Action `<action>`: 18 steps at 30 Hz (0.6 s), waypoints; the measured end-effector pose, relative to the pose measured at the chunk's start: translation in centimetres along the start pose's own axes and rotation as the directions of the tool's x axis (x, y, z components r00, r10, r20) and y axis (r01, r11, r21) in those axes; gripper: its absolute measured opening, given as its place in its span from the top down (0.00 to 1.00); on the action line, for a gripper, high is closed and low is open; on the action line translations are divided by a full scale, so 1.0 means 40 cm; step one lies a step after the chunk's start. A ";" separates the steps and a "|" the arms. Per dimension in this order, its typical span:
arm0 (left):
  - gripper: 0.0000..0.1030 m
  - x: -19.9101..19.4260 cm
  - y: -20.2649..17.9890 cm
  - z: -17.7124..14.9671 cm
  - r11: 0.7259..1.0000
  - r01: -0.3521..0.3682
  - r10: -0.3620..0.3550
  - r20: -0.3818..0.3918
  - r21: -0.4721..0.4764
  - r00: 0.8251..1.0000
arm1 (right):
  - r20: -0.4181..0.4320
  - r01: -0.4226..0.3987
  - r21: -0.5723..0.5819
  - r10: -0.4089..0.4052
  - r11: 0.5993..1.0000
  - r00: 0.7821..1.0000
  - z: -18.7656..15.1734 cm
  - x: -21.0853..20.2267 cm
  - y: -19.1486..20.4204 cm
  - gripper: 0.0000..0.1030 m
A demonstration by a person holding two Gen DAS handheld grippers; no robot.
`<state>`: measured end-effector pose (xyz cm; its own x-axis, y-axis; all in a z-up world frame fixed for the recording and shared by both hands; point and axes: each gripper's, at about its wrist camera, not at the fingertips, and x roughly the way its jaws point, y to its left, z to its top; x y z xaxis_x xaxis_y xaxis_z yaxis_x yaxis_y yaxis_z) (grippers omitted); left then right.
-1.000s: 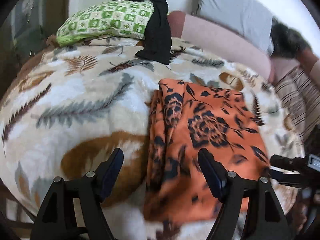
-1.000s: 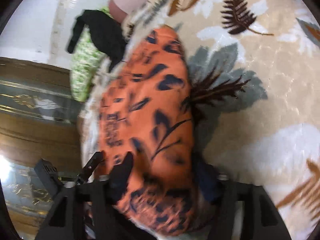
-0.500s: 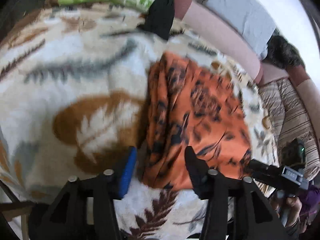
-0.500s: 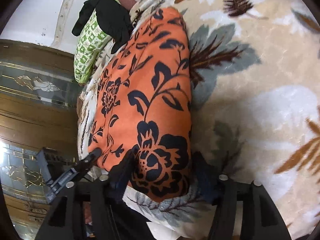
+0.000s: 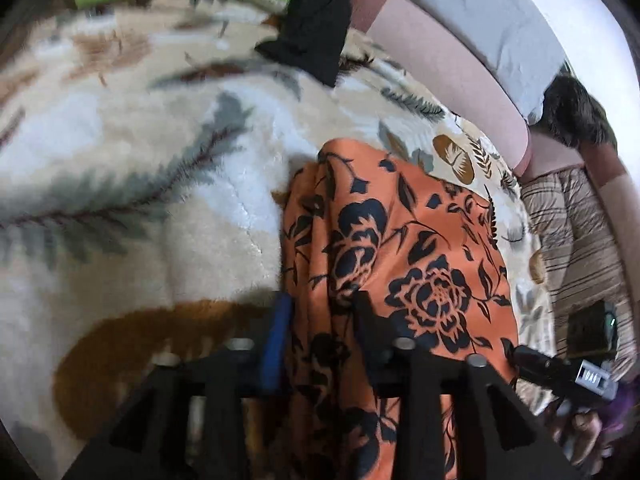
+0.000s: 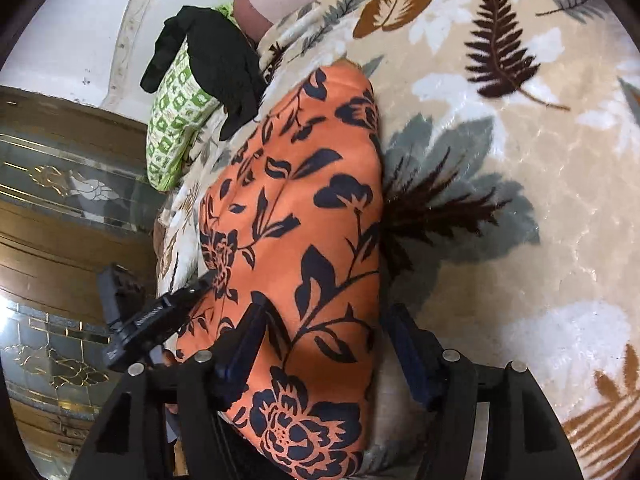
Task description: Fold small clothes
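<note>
While the orange floral garment (image 5: 404, 264) lies on the leaf-print blanket (image 5: 132, 184) as a folded strip, your left gripper (image 5: 320, 320) has just been closing, narrowing on its bunched near edge. Your right gripper (image 6: 320, 344) stands fairly wide, astride the other near corner, pads not clearly pressing. At least one fold looks left, and the black garment (image 6: 216, 64) on the green pillow (image 6: 172, 124) seems untouched.

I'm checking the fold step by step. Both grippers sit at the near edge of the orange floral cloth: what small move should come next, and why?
Probably finish closing both grippers on that edge. The left gripper straddles a bunched fold of the orange floral cloth, and its jaws have just been closing. The right gripper has cloth between its jaws, which look wider than the fabric. A firm grip seems needed before lifting.
</note>
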<state>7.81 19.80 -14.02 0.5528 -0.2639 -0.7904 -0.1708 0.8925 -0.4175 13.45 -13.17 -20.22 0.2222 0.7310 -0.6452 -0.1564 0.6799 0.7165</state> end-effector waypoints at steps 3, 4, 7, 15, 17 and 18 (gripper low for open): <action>0.30 -0.046 -0.020 -0.018 0.999 0.020 -0.021 0.039 0.031 0.999 | 0.014 -0.010 -0.003 0.010 1.000 1.000 -0.003 -0.014 -0.002 0.29; 0.30 -0.058 -0.026 -0.027 0.999 0.000 -0.002 0.051 0.044 0.999 | 0.028 -0.011 0.002 0.011 1.000 1.000 -0.005 -0.023 -0.007 0.28; 0.30 -0.072 -0.049 -0.041 0.995 -0.038 0.033 0.057 0.093 0.998 | 0.032 -0.011 0.047 0.010 0.999 0.999 -0.010 -0.034 -0.030 0.28; 0.30 -0.101 -0.086 -0.077 0.975 -0.163 0.149 0.094 0.154 0.984 | 0.038 -0.012 0.037 0.011 0.999 0.999 -0.050 -0.051 -0.008 0.27; 0.30 -0.111 -0.096 -0.085 0.966 -0.190 0.173 0.108 0.177 0.979 | 0.042 -0.010 0.036 0.008 0.999 0.999 -0.058 -0.056 -0.001 0.26; 0.30 -0.114 -0.101 -0.088 0.962 -0.199 0.180 0.112 0.187 0.977 | 0.044 -0.008 0.033 0.006 0.999 0.999 -0.062 -0.057 0.002 0.25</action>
<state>3.10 16.12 -10.30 0.6005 -0.0564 -0.7977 -0.1213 0.9795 -0.1605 10.55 -14.65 -19.35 0.2629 0.7321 -0.6284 -0.1266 0.6718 0.7298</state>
